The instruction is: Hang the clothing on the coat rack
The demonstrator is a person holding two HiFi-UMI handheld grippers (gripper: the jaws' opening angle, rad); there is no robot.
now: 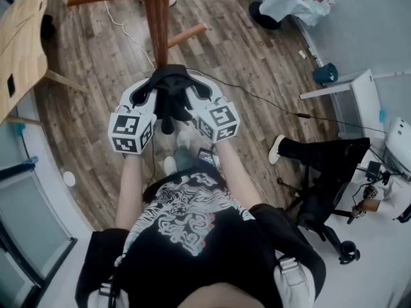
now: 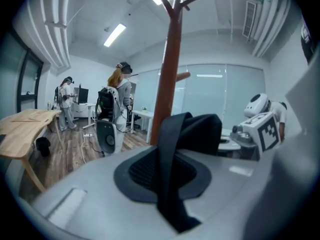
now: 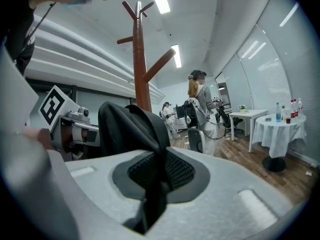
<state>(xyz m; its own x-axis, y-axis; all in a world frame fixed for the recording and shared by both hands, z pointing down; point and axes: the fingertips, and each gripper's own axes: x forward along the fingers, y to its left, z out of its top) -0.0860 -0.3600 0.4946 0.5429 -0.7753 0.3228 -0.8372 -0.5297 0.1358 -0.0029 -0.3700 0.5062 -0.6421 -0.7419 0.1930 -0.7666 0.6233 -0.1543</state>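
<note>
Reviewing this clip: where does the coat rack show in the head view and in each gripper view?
Head view: rack at top centre, seen from above.
Left gripper view: rack rising through the centre, forked top near the ceiling light.
Right gripper view: rack left of centre, full height.
Shared landmark: the black garment, directly in front of the rack in every view.

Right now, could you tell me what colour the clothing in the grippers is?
The clothing is black, clearest in the right gripper view.

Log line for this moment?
left gripper: shut on black garment | right gripper: shut on it | coat rack: ahead, garment unhung
</note>
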